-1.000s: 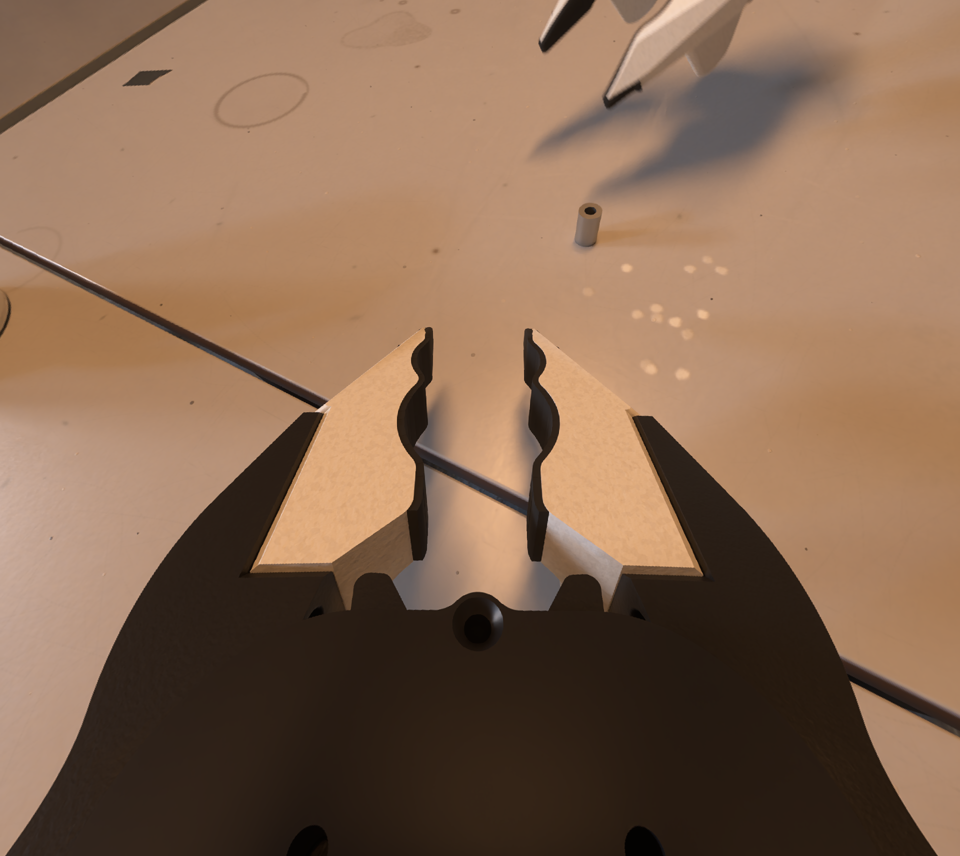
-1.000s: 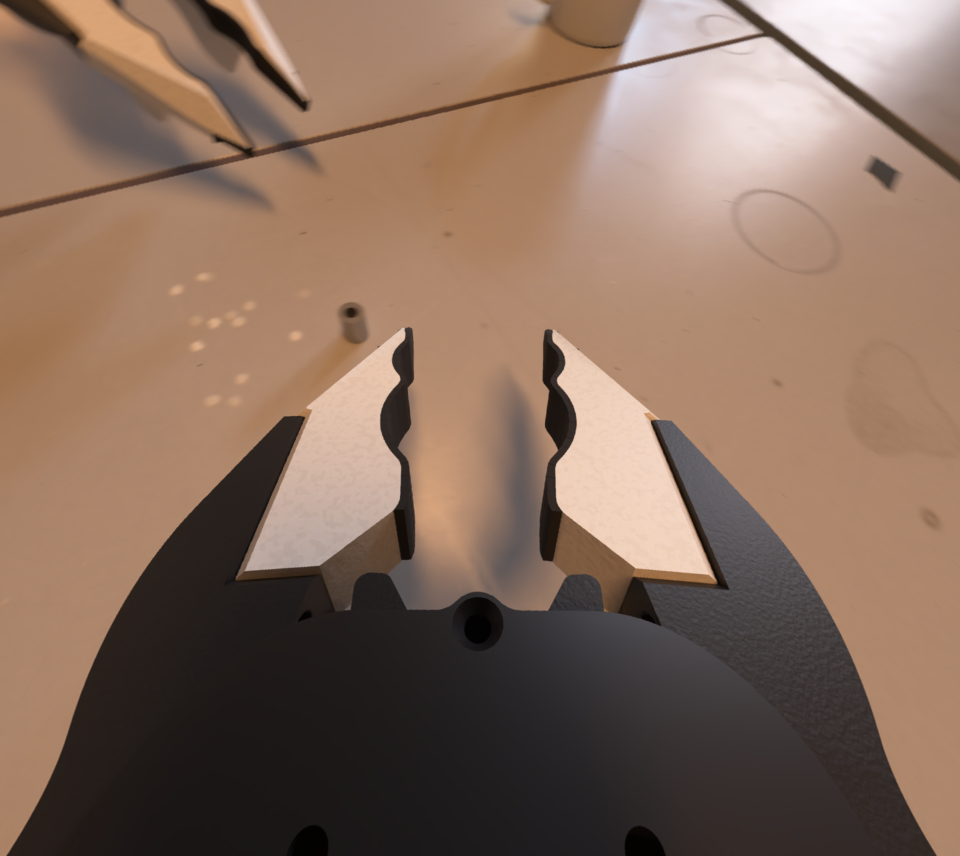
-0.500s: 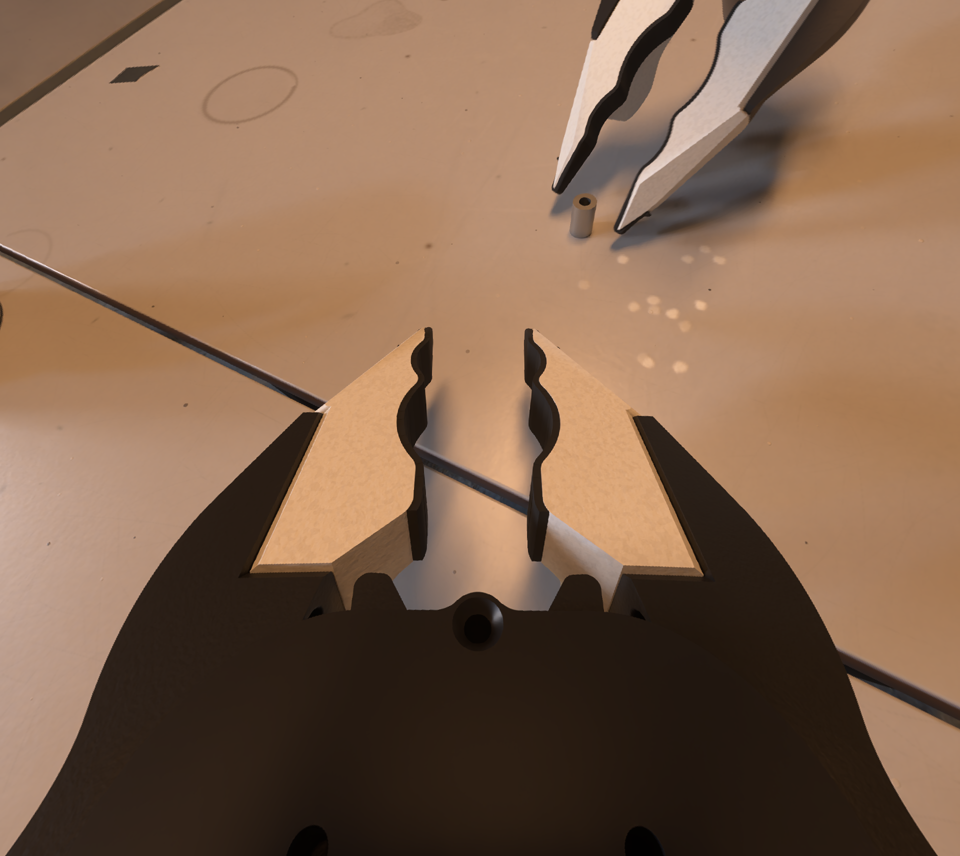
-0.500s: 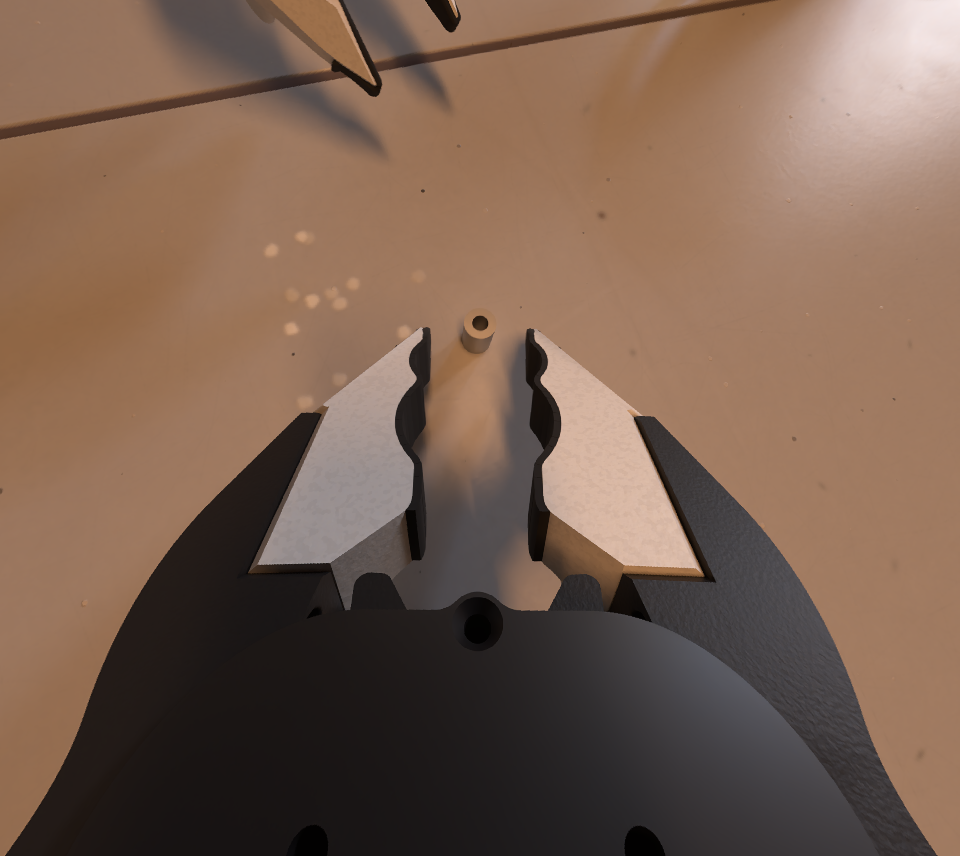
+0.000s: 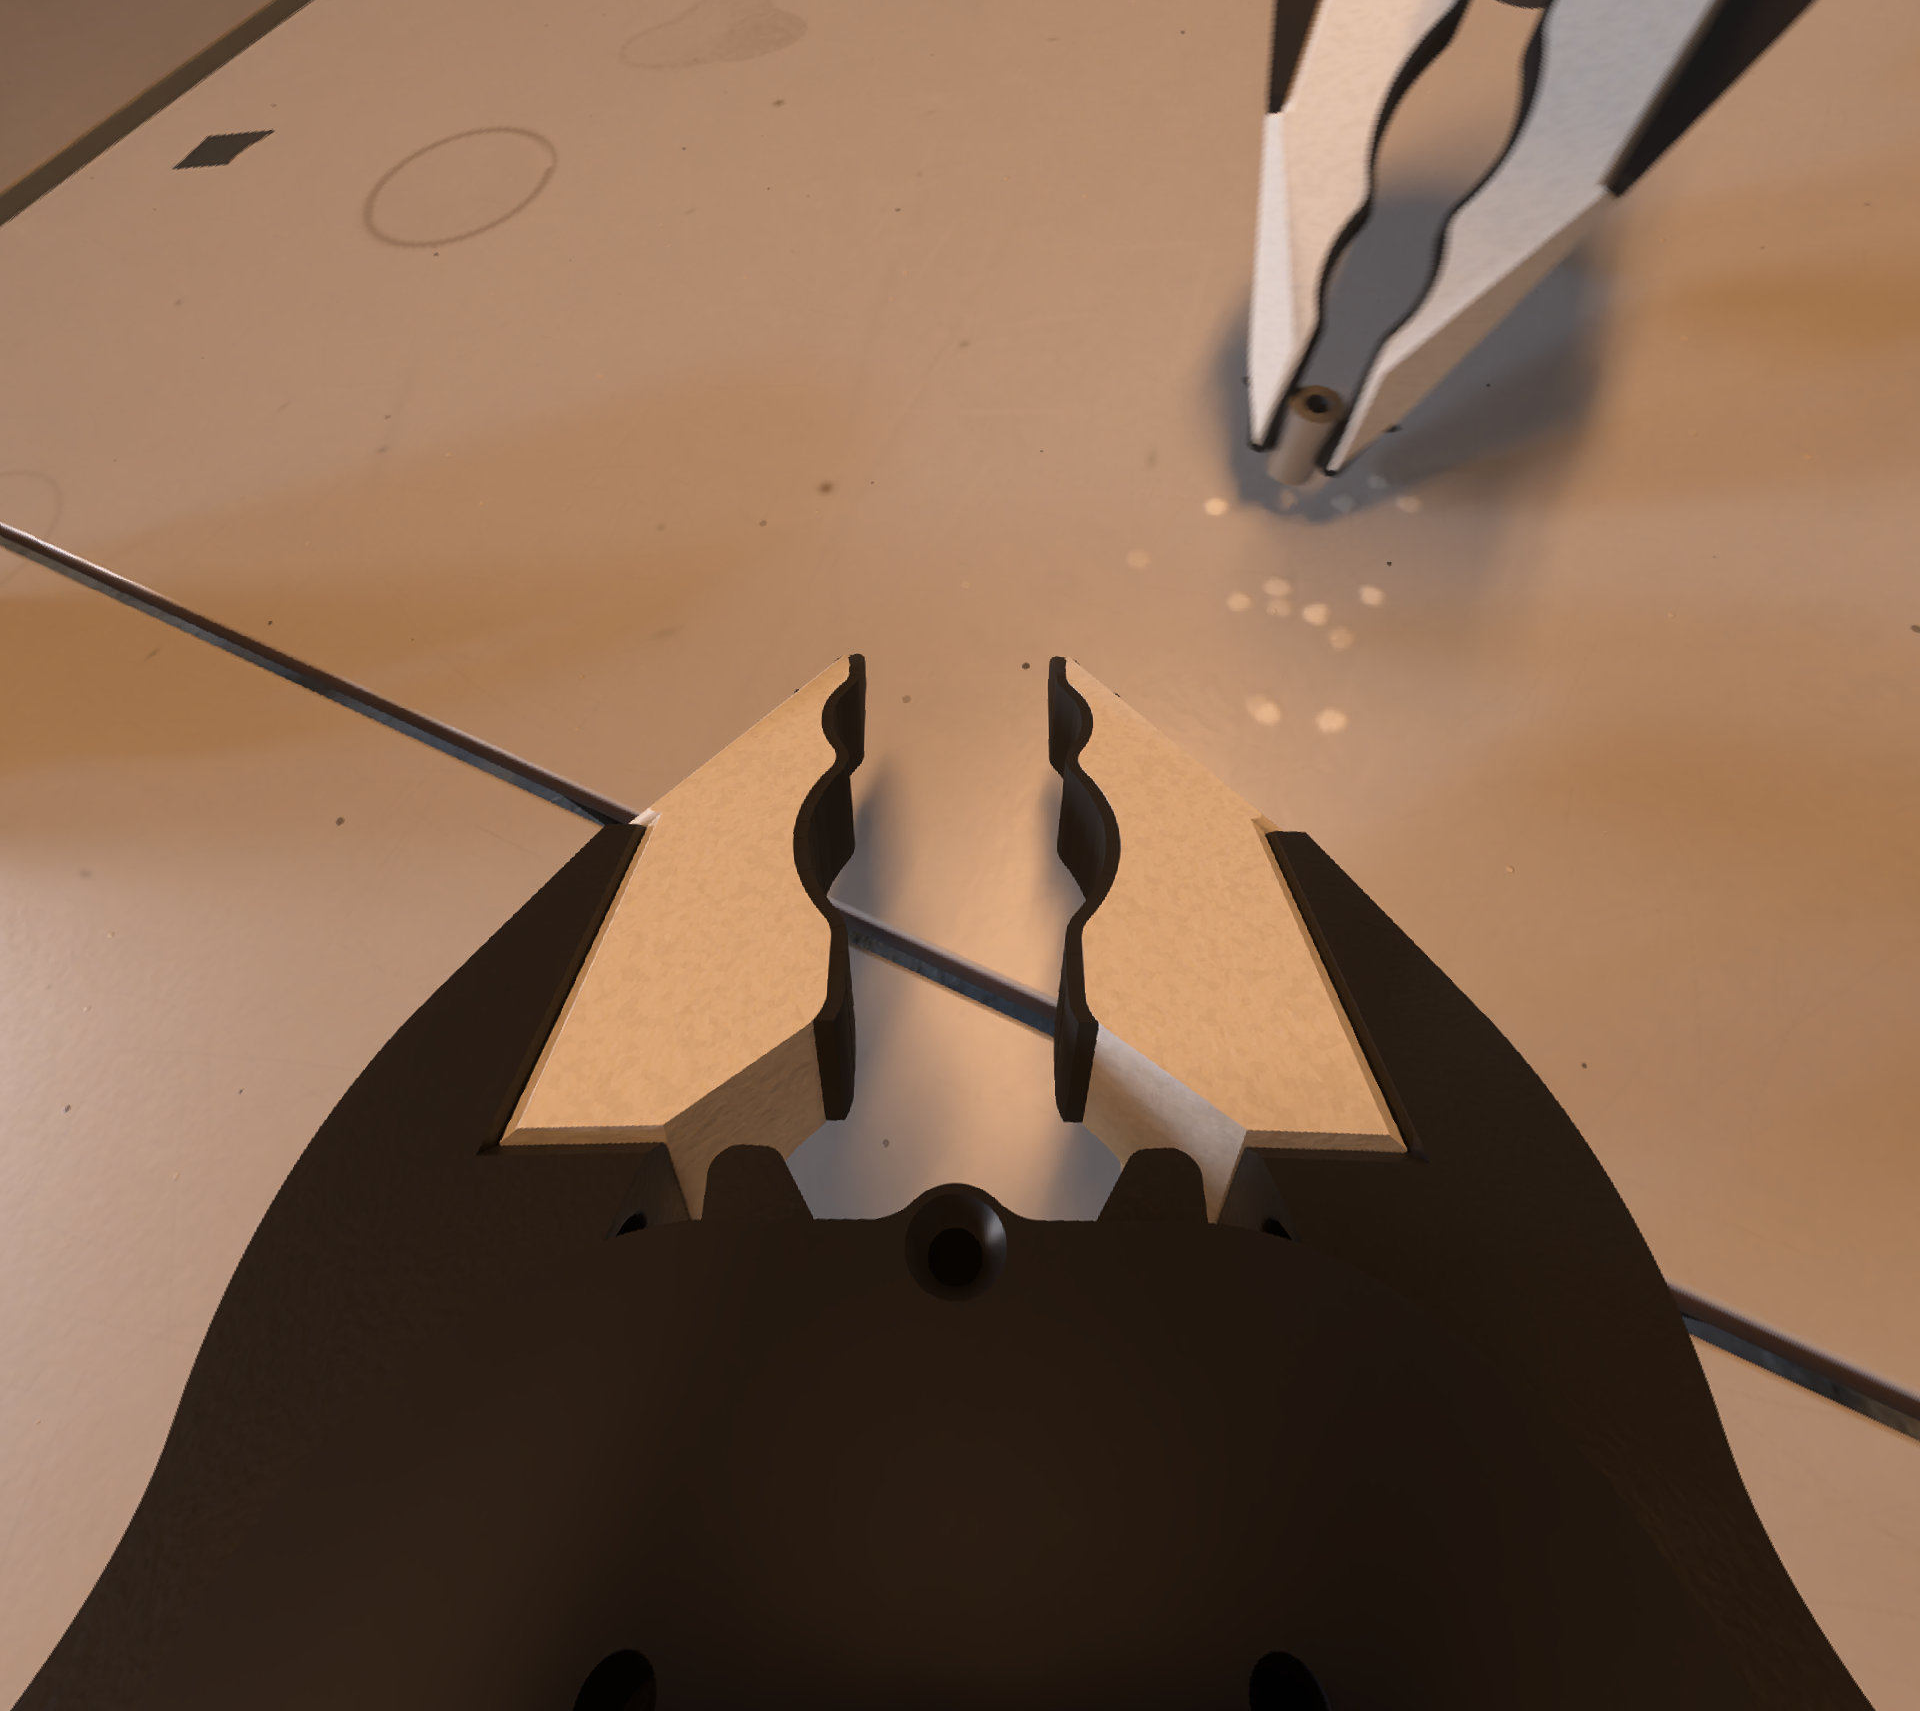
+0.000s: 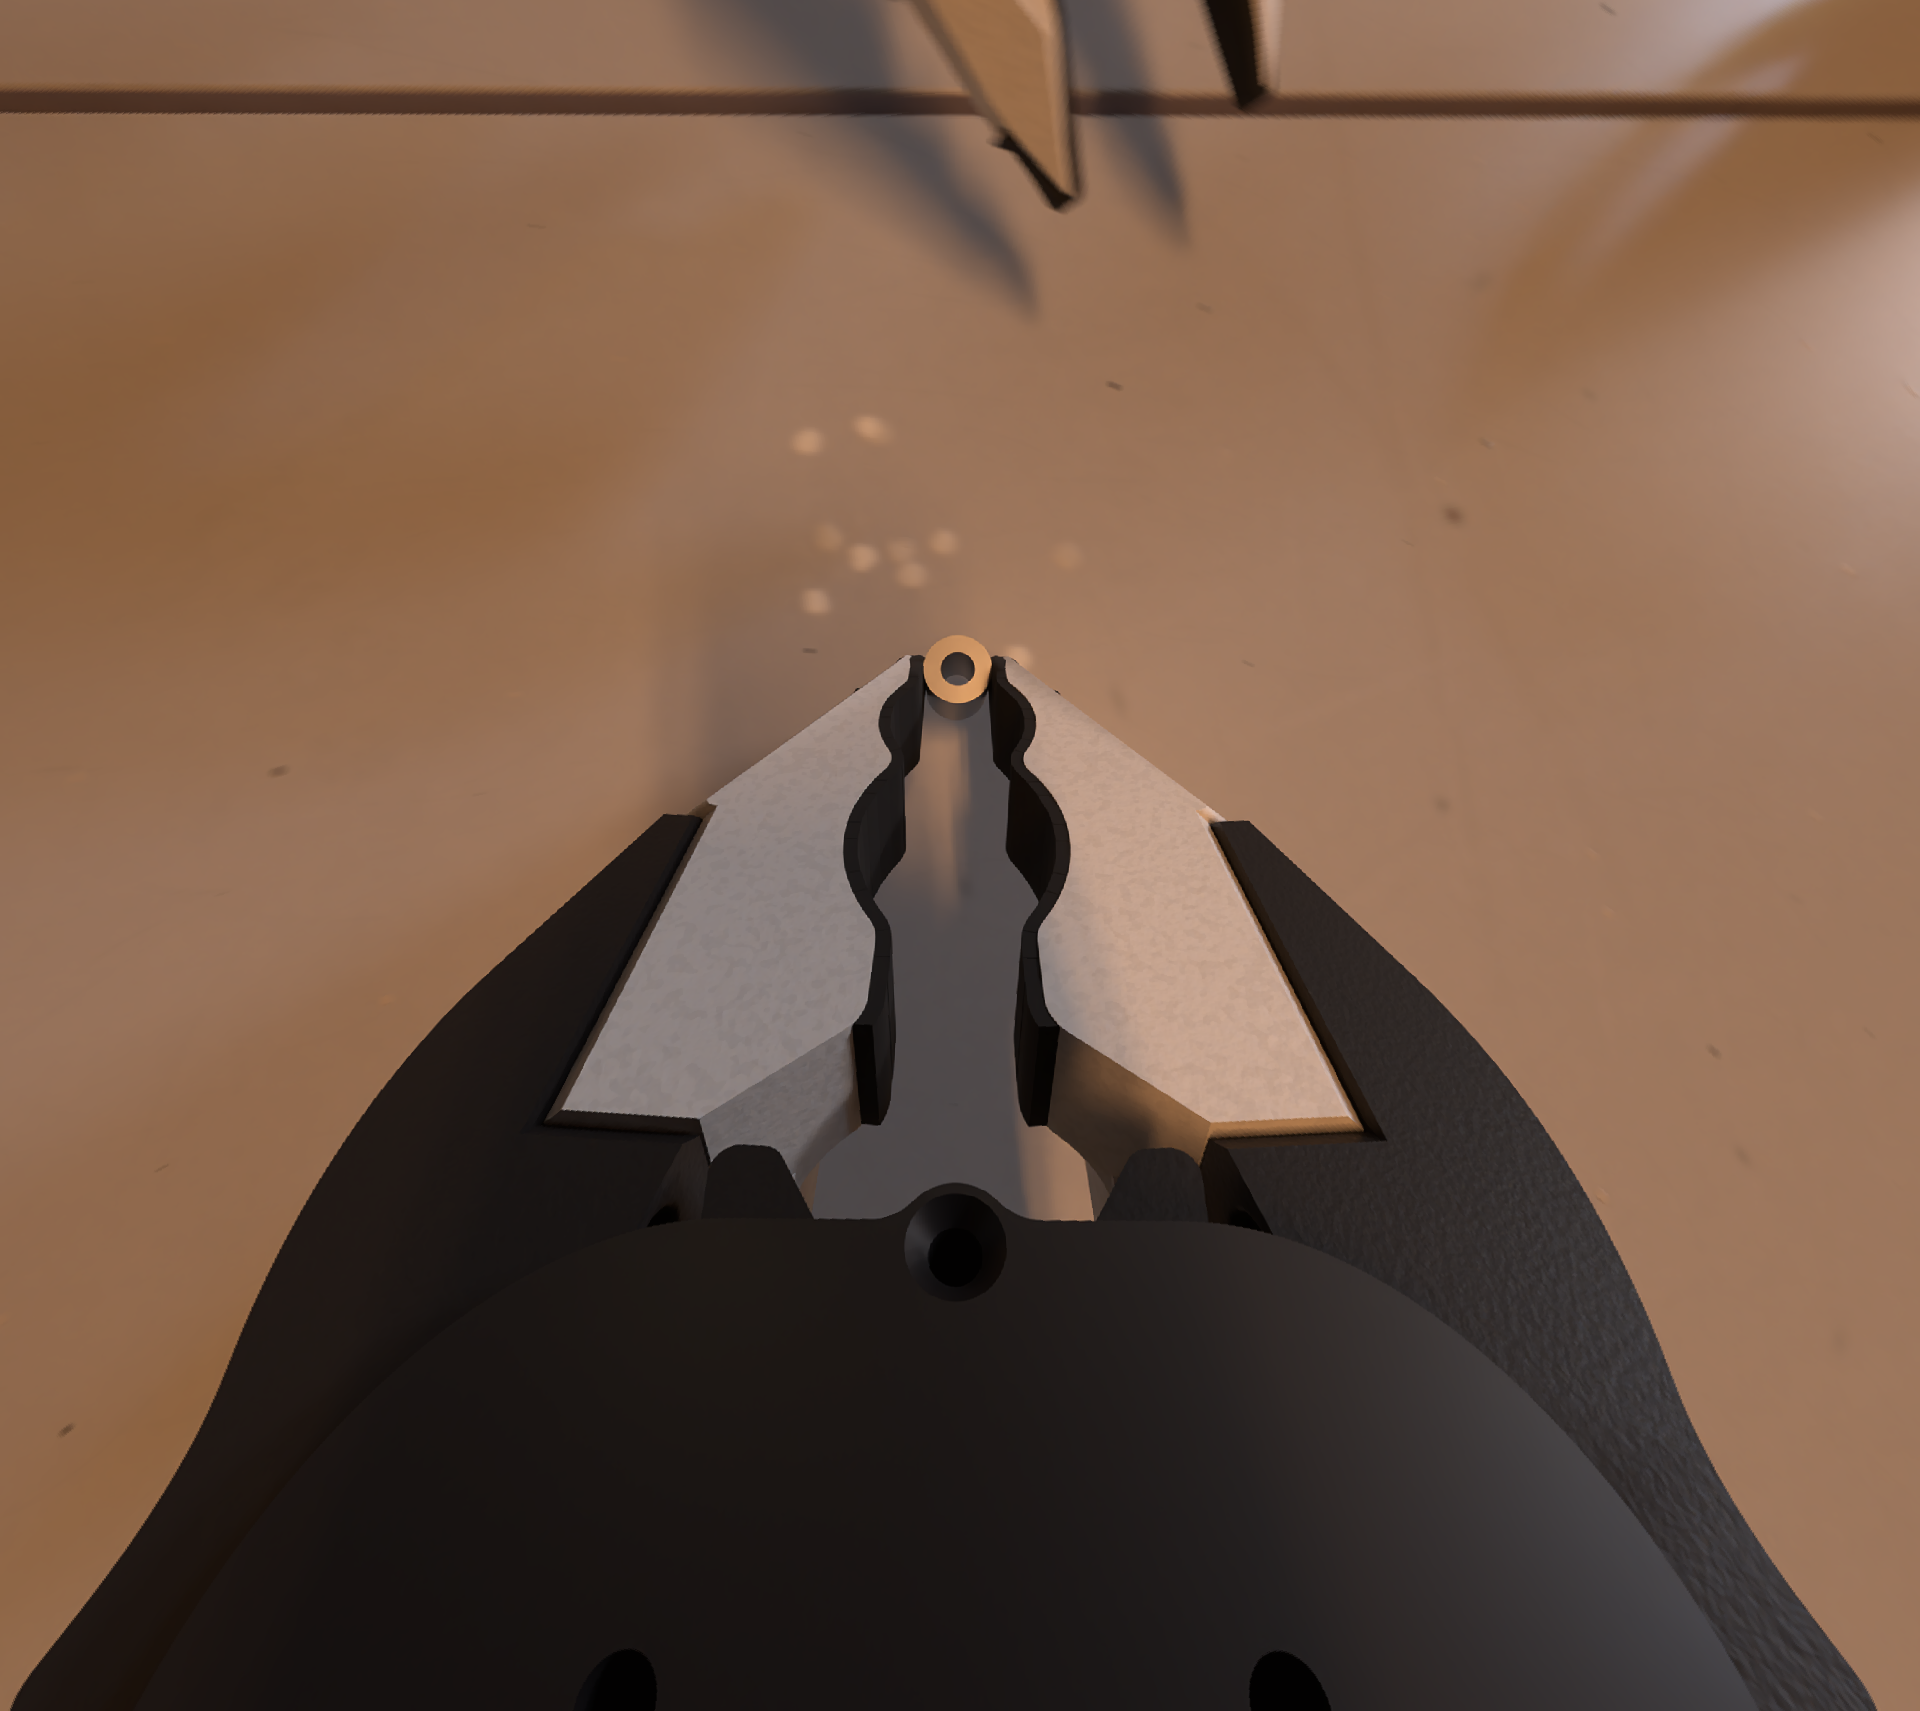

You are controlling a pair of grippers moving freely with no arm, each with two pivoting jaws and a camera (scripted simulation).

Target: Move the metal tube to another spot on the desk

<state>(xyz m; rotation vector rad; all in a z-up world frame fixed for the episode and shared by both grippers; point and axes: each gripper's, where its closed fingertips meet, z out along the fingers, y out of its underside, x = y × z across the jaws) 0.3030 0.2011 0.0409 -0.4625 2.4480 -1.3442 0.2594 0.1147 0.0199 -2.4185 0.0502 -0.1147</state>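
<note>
The metal tube is a short grey cylinder with a hollow bore, standing upright on the tan desk. My right gripper is shut on it, with the tube pinched at the very fingertips. In the left wrist view the same tube shows between the tips of the right gripper, which points steeply down at the desk. My left gripper is open and empty, low over a desk seam, well short of the tube. It also shows at the top of the right wrist view.
A dark seam crosses the desk under the left gripper and shows in the right wrist view. A ring stain, a small dark square and pale spots mark the surface.
The right gripper dropped down over the tube and its fingers closed from wide open onto it. The left gripper stayed open and hardly moved.
</note>
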